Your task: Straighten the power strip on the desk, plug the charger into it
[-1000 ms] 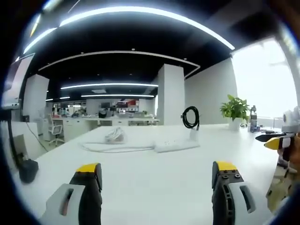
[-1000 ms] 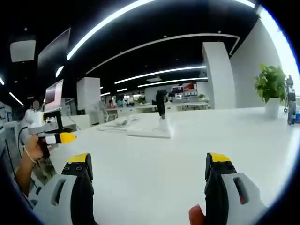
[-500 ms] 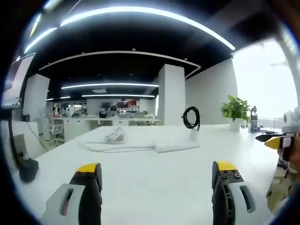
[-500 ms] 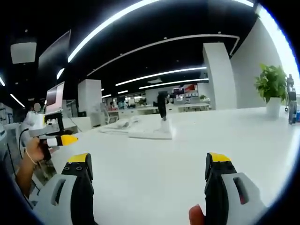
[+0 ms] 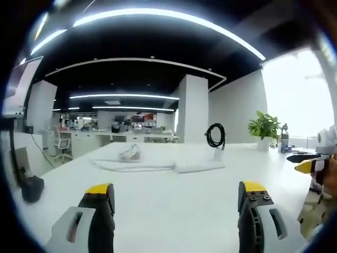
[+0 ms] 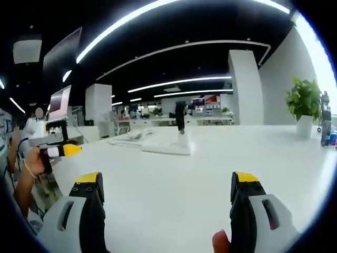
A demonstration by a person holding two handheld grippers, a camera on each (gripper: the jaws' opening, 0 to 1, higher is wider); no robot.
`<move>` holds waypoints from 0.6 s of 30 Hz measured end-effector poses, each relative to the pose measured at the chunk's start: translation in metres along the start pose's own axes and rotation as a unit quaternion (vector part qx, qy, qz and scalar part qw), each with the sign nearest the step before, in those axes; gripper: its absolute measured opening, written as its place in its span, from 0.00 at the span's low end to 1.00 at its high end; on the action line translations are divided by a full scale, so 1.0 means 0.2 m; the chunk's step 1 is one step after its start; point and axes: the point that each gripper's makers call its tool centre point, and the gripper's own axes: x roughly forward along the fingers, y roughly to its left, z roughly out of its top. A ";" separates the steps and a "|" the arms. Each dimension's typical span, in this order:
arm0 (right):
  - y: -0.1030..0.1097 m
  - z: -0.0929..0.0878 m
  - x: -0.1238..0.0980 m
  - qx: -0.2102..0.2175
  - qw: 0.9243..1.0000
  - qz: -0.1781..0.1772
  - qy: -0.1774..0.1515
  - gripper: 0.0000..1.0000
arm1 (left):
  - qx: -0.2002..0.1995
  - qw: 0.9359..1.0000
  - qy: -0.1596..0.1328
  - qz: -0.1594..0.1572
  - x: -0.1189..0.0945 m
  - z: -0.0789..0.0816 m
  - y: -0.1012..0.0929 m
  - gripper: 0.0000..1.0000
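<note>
Left gripper view: left gripper (image 5: 176,203), jaws spread wide, nothing between them, low over the white desk (image 5: 174,205). Power strip (image 5: 199,166) lies well ahead, set askew, white cable (image 5: 131,166) trailing to a coiled bundle; charger (image 5: 217,154) with black looped cord stands at its far end. Right gripper view: right gripper (image 6: 163,203), likewise released and empty; power strip (image 6: 166,148) well ahead, slightly left of centre. Step judged: approach, nothing yet handled. Next move calls for reaching forward to square the strip.
</note>
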 end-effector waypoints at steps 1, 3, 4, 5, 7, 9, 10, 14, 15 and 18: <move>0.00 0.00 0.00 0.000 1.000 0.001 0.001 1.00 | 0.000 1.000 0.001 0.001 0.00 0.00 0.00 0.99; 0.00 -0.01 0.00 -0.001 1.000 0.003 0.003 1.00 | -0.002 1.000 0.002 0.001 0.00 -0.01 0.00 0.99; 0.01 -0.01 0.00 0.000 1.000 0.004 0.004 1.00 | -0.002 1.000 0.002 0.000 0.00 -0.01 0.00 0.99; 0.01 -0.01 0.00 0.000 1.000 0.005 0.004 1.00 | -0.002 1.000 0.002 0.000 0.00 -0.01 0.00 0.99; 0.01 -0.02 0.00 0.001 1.000 0.006 0.005 1.00 | -0.002 1.000 0.004 -0.001 0.00 -0.02 0.00 0.99; 0.02 -0.02 0.00 0.002 1.000 0.006 0.006 1.00 | -0.001 1.000 0.005 -0.003 0.00 -0.02 -0.01 0.99; 0.02 -0.02 0.00 0.003 1.000 0.005 0.006 1.00 | -0.002 1.000 0.005 -0.004 0.01 -0.02 -0.01 0.99; 0.01 -0.02 -0.01 -0.002 1.000 0.003 0.008 1.00 | -0.004 1.000 0.007 -0.012 0.02 -0.03 -0.04 0.99; 0.01 -0.02 -0.01 -0.003 1.000 0.003 0.009 1.00 | -0.003 1.000 0.008 -0.013 0.02 -0.04 -0.04 0.99; 0.00 -0.02 -0.01 -0.005 1.000 0.000 0.012 1.00 | -0.002 1.000 0.012 -0.017 0.03 -0.05 -0.05 0.99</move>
